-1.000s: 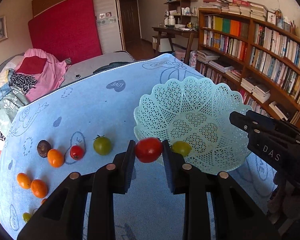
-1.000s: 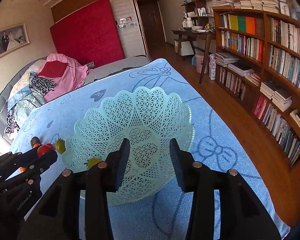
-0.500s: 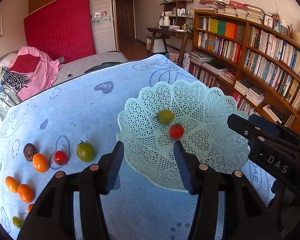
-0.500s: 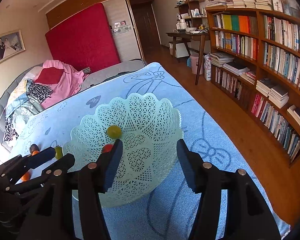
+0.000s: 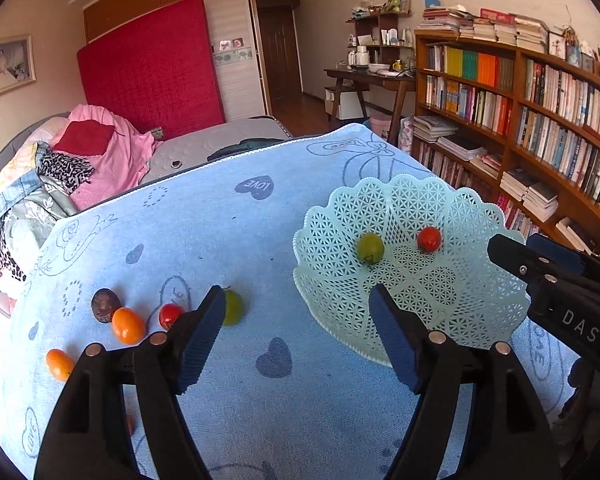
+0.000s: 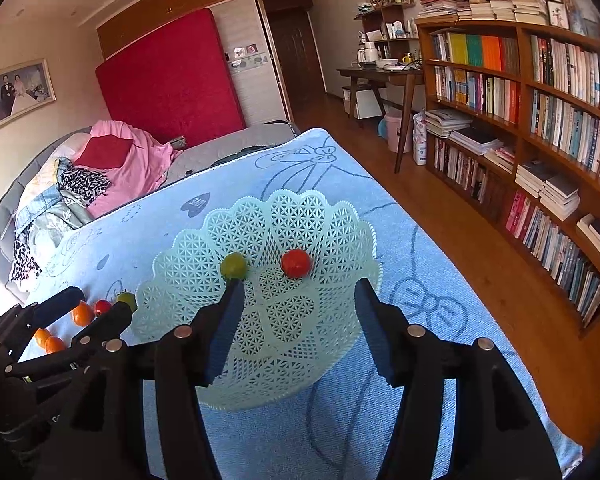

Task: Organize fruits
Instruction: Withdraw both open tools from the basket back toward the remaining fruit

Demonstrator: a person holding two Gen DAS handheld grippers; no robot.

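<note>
A pale green lattice basket (image 5: 472,312) (image 6: 172,264) sits on the blue cloth and holds a red tomato (image 5: 429,239) (image 6: 296,263) and a green tomato (image 5: 370,247) (image 6: 233,265). My left gripper (image 5: 296,316) is open and empty, left of the basket above the cloth. Near its left finger lie a green tomato (image 5: 233,307), a small red tomato (image 5: 169,315), orange fruits (image 5: 128,325) and a dark fruit (image 5: 105,305). My right gripper (image 6: 298,322) is open and empty over the basket's near side.
The blue cloth (image 5: 220,232) covers a table. A bed with piled clothes (image 5: 80,160) lies behind it. A bookshelf (image 6: 540,128) stands along the right, with wooden floor (image 6: 480,248) between it and the table.
My left gripper let go of the red tomato, which now lies in the basket. The left gripper opened wide and drew back to the left. The right gripper opened wider.
</note>
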